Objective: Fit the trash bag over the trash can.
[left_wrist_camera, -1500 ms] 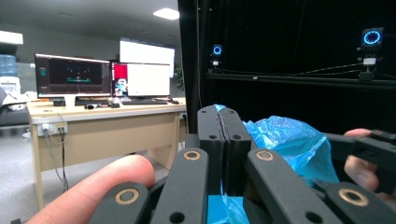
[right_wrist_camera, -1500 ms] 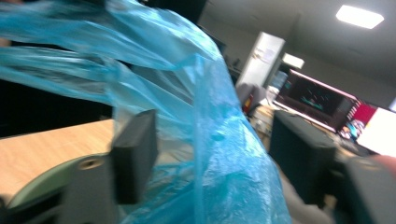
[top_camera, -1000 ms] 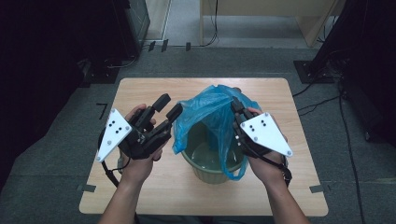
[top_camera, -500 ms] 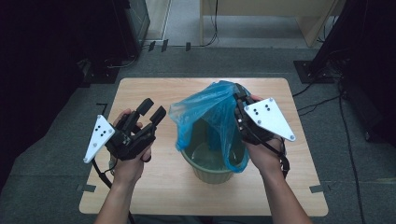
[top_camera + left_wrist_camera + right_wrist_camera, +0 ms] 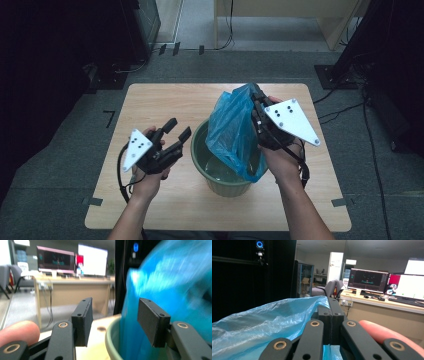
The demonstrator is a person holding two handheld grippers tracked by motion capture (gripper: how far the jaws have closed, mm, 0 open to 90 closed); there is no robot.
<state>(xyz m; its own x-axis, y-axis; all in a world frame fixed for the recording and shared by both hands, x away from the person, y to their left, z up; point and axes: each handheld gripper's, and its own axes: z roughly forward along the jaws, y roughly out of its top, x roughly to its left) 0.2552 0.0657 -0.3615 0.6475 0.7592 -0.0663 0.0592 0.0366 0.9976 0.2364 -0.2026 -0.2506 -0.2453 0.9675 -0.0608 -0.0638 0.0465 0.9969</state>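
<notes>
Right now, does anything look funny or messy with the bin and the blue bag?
Yes. The blue bag isn't fitted around the green bin: it hangs bunched up, pinched at its top by the right gripper, with just its bottom dipping inside. Nothing is spilled.

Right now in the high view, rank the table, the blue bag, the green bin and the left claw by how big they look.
1. Table, clearly largest.
2. Blue bag and green bin: too close to rank, since the bag hides much of the bin.
3. Left claw, smallest, though it sits nearer the camera than the tabletop.
</notes>
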